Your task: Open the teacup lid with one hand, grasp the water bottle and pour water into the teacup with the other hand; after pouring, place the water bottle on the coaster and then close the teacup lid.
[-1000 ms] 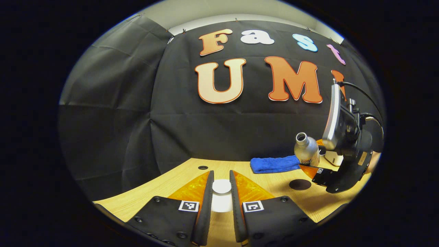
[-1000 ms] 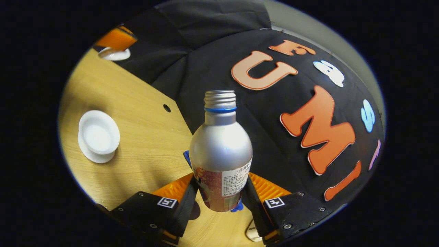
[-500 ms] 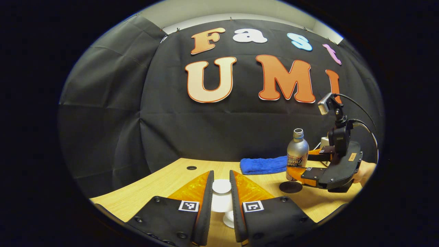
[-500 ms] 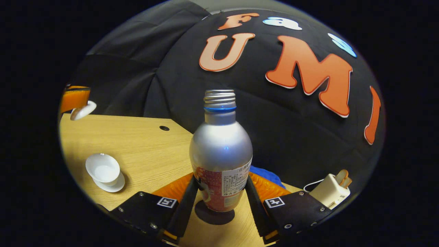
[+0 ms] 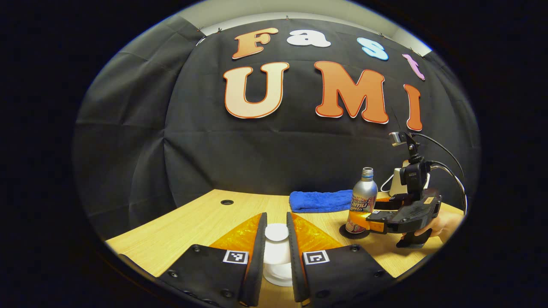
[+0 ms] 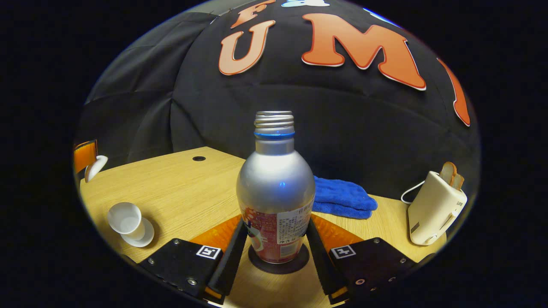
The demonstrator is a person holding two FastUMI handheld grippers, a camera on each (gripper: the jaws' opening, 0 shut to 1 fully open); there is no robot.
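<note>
**Bottle upright on the coaster, lid held over the cup**

The right gripper [image 6: 274, 252] is clenched on the water bottle [image 6: 275, 192]: in the right gripper view both black fingers press the lower, labelled part of the silver body from either side. The bottle stands upright with its open threaded neck at the top, and its base sits on the dark round coaster [image 6: 279, 264], whose rim shows around the foot. Whether the base bears its full weight there or is just touching, the view does not settle.

The left gripper view shows the same grasp from the side, which the right one cannot: the right gripper [image 5: 369, 214] reaches in from the right, held by a hand [image 5: 441, 223], with the water bottle [image 5: 362, 201] upright on the coaster [image 5: 352, 233] at the right part of the wooden table [image 5: 201, 222].

The left gripper [image 5: 276, 256] grips the white teacup lid [image 5: 276, 233] between its two fingers, knob up. Directly below the lid, near the bottom of that view, lies a white rim, likely the teacup [image 5: 278, 278], largely hidden by the fingers. The right gripper view gives the cup plainly: the teacup [image 6: 125, 218] stands open on its white saucer [image 6: 143, 234] at the near left, and at the far left edge the lid [image 6: 95, 167] shows in the left gripper [image 6: 84, 156], above the table.

Farther out, a folded blue cloth [image 6: 342, 197] lies behind the bottle by the wall, and a cream toaster [image 6: 432, 209] with toast in its slot stands at the right.
</note>
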